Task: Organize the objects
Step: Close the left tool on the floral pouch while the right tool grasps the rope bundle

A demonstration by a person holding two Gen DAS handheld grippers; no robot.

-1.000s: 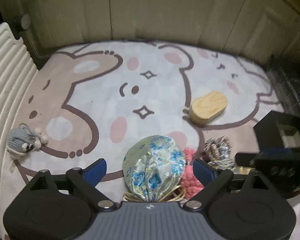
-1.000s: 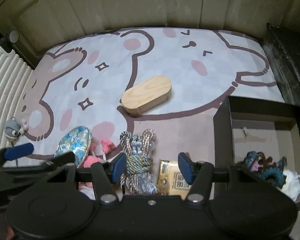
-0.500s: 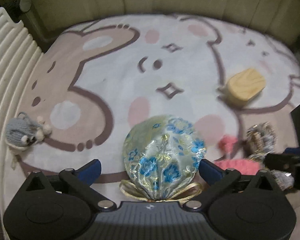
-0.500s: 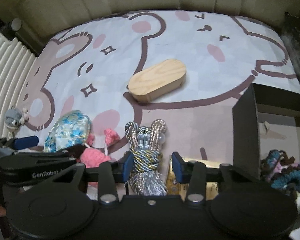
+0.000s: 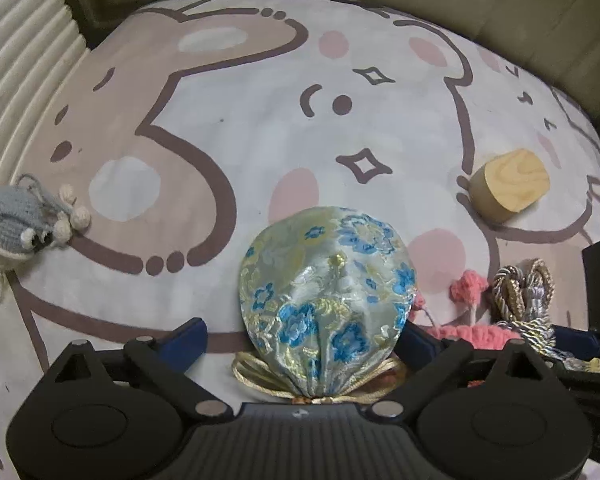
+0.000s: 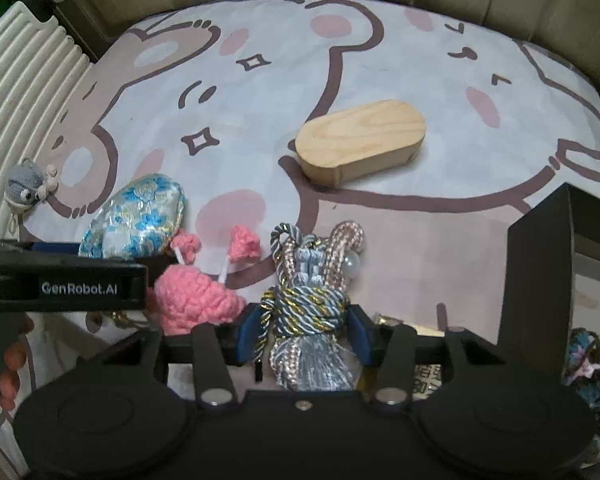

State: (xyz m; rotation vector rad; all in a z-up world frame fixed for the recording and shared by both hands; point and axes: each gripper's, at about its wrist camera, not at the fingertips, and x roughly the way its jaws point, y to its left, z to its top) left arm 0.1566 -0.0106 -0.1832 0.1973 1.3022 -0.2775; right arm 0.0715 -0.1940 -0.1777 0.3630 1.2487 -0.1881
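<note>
A blue-flowered brocade pouch [image 5: 326,300] lies on the bear-print mat between the fingers of my left gripper [image 5: 300,338], which is open around it; the right pad touches the pouch, the left pad stands off. The pouch also shows in the right wrist view [image 6: 134,216]. My right gripper [image 6: 304,332] is shut on a knotted cord tassel [image 6: 312,300] of blue, gold and pink rope. A pink crochet toy [image 6: 196,296] lies between pouch and tassel.
A wooden oval box [image 6: 360,140] sits mid-mat. A grey crochet mouse [image 5: 24,220] lies at the left edge by a ribbed white radiator [image 5: 16,60]. A black open box [image 6: 548,264] stands at the right, yarn items [image 6: 588,364] inside. A gold packet [image 6: 424,376] lies under the right gripper.
My right gripper has closed in on the cord tassel. My left gripper has moved forward around the pouch and turned left.
</note>
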